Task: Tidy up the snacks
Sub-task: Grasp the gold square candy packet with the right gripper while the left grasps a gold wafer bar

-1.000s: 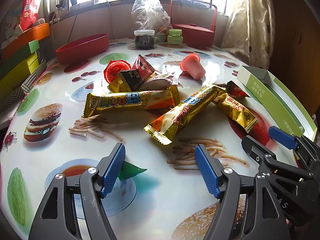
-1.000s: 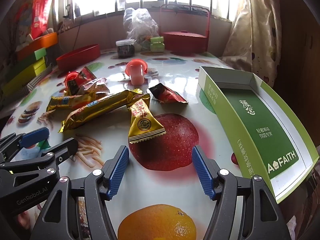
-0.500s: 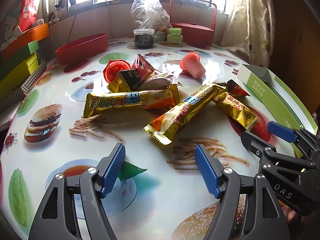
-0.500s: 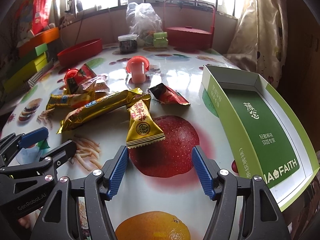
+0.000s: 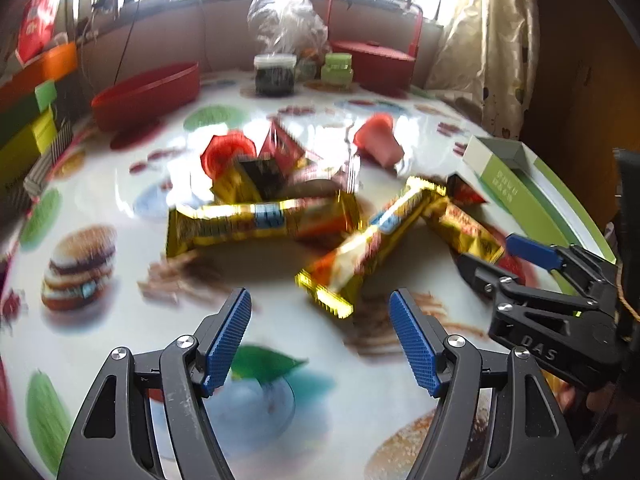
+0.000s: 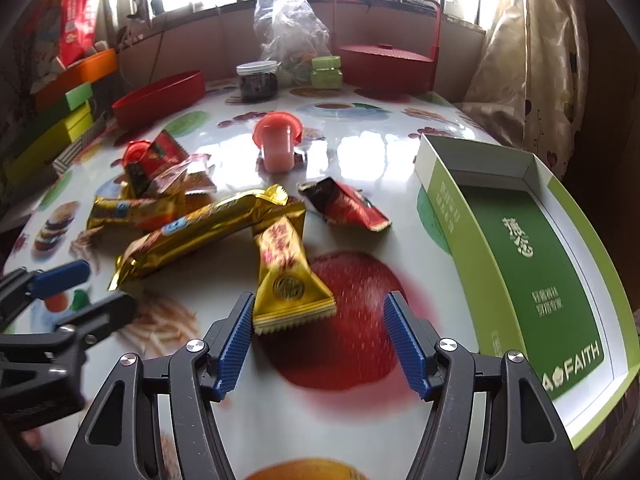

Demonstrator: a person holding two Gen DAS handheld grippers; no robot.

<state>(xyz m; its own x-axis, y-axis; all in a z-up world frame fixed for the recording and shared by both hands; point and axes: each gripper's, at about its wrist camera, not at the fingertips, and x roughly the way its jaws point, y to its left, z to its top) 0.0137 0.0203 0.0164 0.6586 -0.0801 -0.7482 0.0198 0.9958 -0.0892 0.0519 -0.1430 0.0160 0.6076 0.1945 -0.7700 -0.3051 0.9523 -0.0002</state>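
Note:
Snacks lie scattered on the printed tabletop. My right gripper (image 6: 322,338) is open, its left pad just beside the near end of a short gold packet (image 6: 286,276). A long gold bar (image 6: 200,236) lies left of that packet, a red-and-black packet (image 6: 346,208) beyond it. An open green box (image 6: 532,264) sits to the right, with nothing inside. My left gripper (image 5: 320,340) is open, low over the table, just short of the long gold bar (image 5: 368,246). A second long gold bar (image 5: 260,220) lies further left.
A pink jelly cup (image 6: 278,142) lies behind the pile, with a red lidded cup (image 5: 226,152) and small packets. At the back stand a red oval bowl (image 6: 160,98), a dark jar (image 6: 258,80), a plastic bag (image 6: 292,32) and a red basket (image 6: 386,64). Coloured boxes (image 6: 52,128) are stacked at left.
Both grippers have moved forward toward the snack pile. The right one has closed in on the short gold packet. Both stay open.

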